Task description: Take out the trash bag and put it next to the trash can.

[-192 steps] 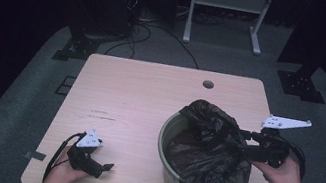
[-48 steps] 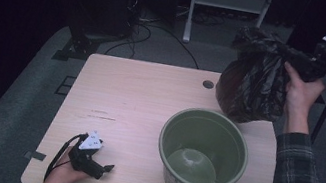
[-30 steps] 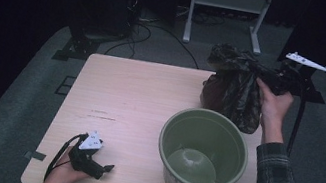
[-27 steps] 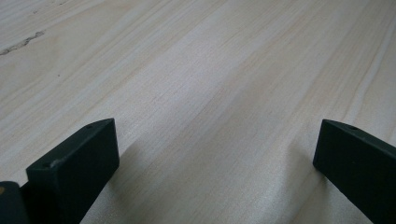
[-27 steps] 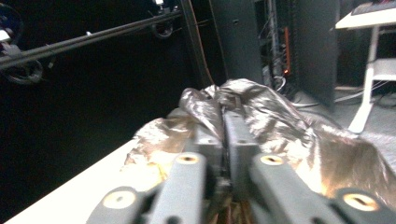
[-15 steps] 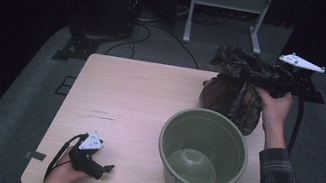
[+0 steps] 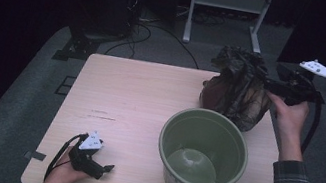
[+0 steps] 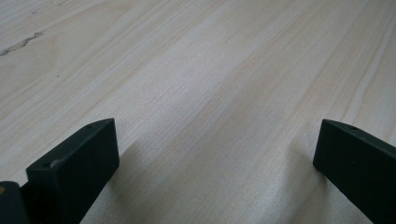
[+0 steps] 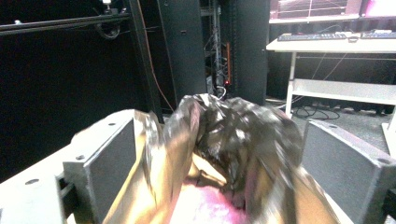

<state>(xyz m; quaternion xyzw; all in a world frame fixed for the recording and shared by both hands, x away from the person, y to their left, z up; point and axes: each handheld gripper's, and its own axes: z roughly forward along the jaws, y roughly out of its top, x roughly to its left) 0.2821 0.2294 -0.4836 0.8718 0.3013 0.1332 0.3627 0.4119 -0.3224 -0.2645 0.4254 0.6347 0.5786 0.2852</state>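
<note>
Holding the dark bag [image 7: 238,90] at the table's far right corner, your right gripper [image 7: 274,84] has its jaws set wide around the gathered top, grip uncertain. The bag hangs just beyond the green bucket [image 7: 202,153]; your left gripper [image 7: 96,167], jaws apart, rests near the near left edge.

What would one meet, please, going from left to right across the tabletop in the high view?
Left gripper resting near the table's front-left corner → green bucket → dark crumpled bag at the far right edge → right gripper at the bag's top.
</note>
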